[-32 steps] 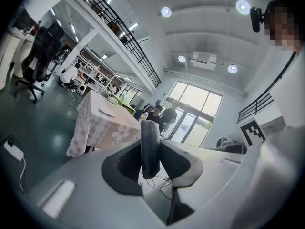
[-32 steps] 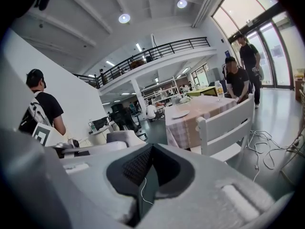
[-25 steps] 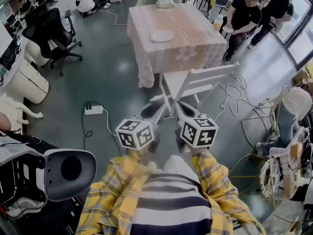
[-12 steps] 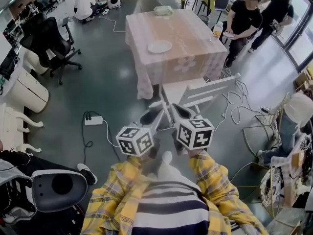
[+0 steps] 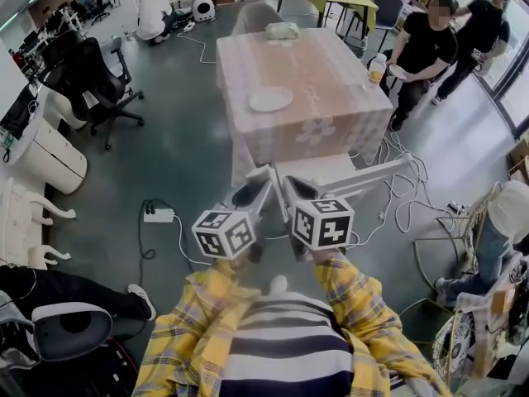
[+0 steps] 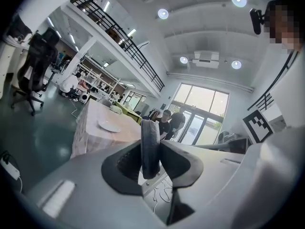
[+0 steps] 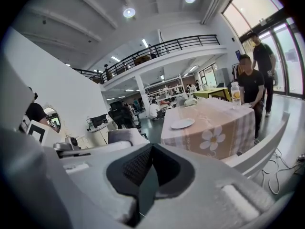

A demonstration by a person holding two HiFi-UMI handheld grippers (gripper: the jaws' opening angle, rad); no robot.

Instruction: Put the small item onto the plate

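Note:
In the left gripper view, my left gripper is shut on a small dark grey flat item that stands on edge between the pads. My right gripper is shut with nothing in it. In the head view both grippers, left and right, are held side by side in front of my chest and point at the table. A white plate lies near the front left of the checked cloth table, well beyond the jaws. The plate also shows in the left gripper view and the right gripper view.
A white chair stands between me and the table. Two people stand at the table's right, near a bottle of orange drink. Cables and a power strip lie on the floor. A black office chair stands at the left.
The table, plate and white chair have come nearer and lower in the head view. The grey and white seat at lower left slid out of frame. Both grippers kept their pose.

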